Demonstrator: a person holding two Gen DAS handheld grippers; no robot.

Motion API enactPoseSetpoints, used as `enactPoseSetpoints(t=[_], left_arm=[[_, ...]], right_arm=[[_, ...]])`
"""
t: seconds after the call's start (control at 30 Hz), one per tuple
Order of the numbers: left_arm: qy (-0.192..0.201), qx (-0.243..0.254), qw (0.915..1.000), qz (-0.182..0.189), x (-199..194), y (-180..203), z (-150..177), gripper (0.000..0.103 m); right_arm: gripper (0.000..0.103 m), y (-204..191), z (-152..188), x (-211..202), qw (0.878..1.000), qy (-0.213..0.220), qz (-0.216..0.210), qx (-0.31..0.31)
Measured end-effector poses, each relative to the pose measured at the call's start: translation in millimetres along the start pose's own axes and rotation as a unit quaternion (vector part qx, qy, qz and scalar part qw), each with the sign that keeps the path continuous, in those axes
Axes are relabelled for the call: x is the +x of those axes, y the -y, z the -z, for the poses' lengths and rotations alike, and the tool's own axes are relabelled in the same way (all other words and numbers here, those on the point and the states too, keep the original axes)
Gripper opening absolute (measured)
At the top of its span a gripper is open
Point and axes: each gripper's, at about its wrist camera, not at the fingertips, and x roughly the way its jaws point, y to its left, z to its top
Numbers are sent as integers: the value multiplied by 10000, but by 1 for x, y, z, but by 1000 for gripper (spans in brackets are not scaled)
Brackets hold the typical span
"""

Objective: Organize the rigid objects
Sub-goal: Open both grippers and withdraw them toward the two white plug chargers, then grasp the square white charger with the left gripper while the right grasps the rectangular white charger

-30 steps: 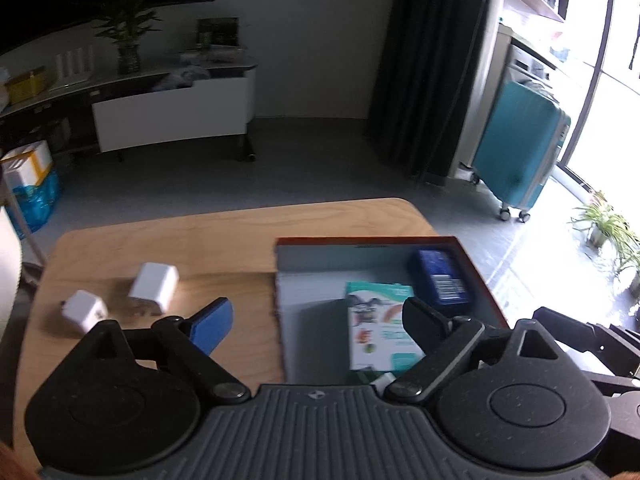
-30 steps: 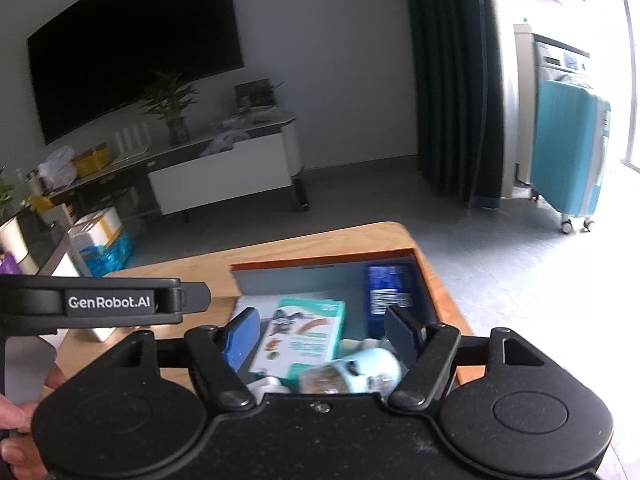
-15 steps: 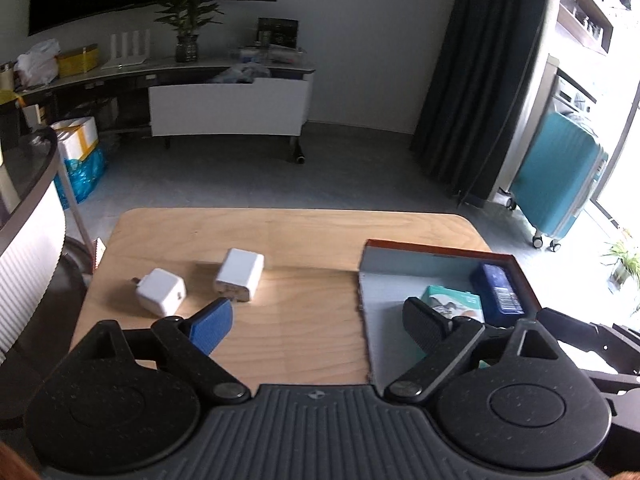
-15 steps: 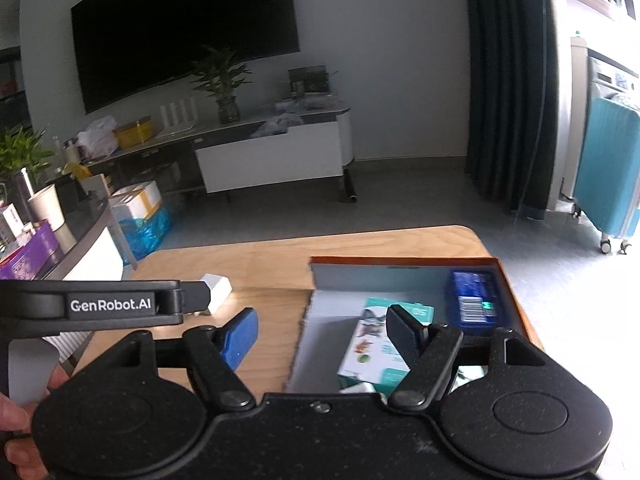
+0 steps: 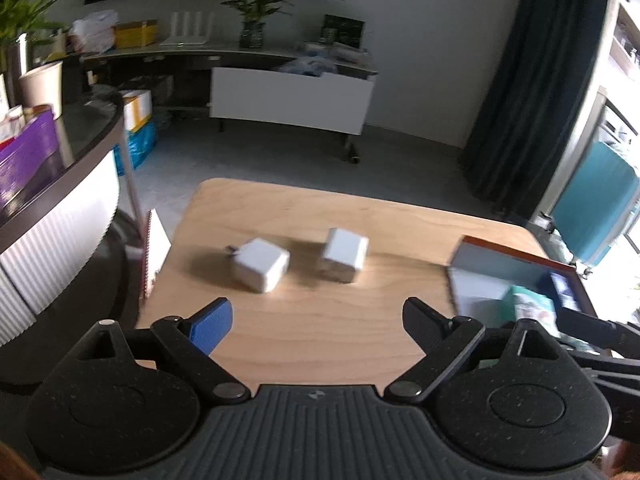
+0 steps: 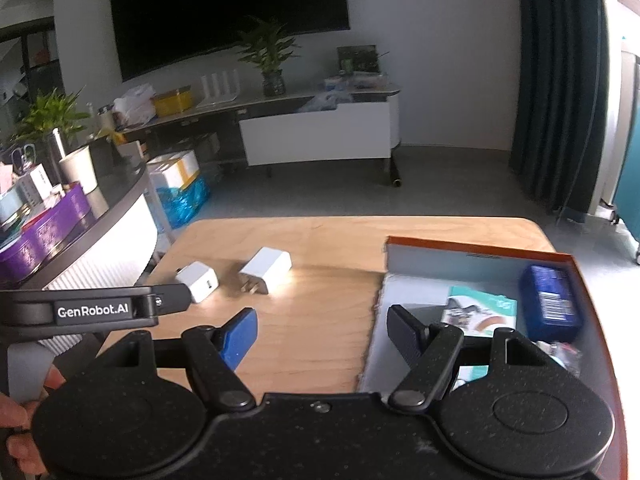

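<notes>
Two white plug chargers lie side by side on the wooden table [image 5: 360, 336]: one charger [image 5: 260, 264] [image 6: 198, 280] on the left, the other charger [image 5: 344, 254] [image 6: 266, 264] to its right. An orange-rimmed box [image 5: 516, 254] [image 6: 480, 247] stands at the table's right, holding a blue packet [image 6: 550, 304] and a teal carton [image 6: 480, 312]. My left gripper [image 5: 316, 320] hangs open in front of the chargers, apart from them, with nothing between its fingers. My right gripper [image 6: 322, 334] is open and empty over the box's left edge.
A curved counter [image 6: 100, 248] with a purple box [image 6: 44, 236] and a paper cup [image 6: 80, 168] runs along the left. A spiral notebook [image 5: 154, 248] leans at the table's left edge. The left gripper's body [image 6: 92, 310] reaches into the right wrist view. A teal suitcase [image 5: 592, 216] stands far right.
Both grippers have swung left, away from the box. The chargers have slid towards the middle of the views and the box to the right. Both stay open and empty.
</notes>
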Motion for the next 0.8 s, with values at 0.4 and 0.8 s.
enactPoseSetpoints(t=[0.4, 0.8], left_arm=[[-50, 273, 9995, -146, 60, -30, -8, 98], [14, 749, 9972, -77, 112, -48, -5, 98]], right_arm=[[85, -9, 4, 28, 9998, -172, -117, -77], [85, -16, -2, 65, 9995, -310, -16, -93]])
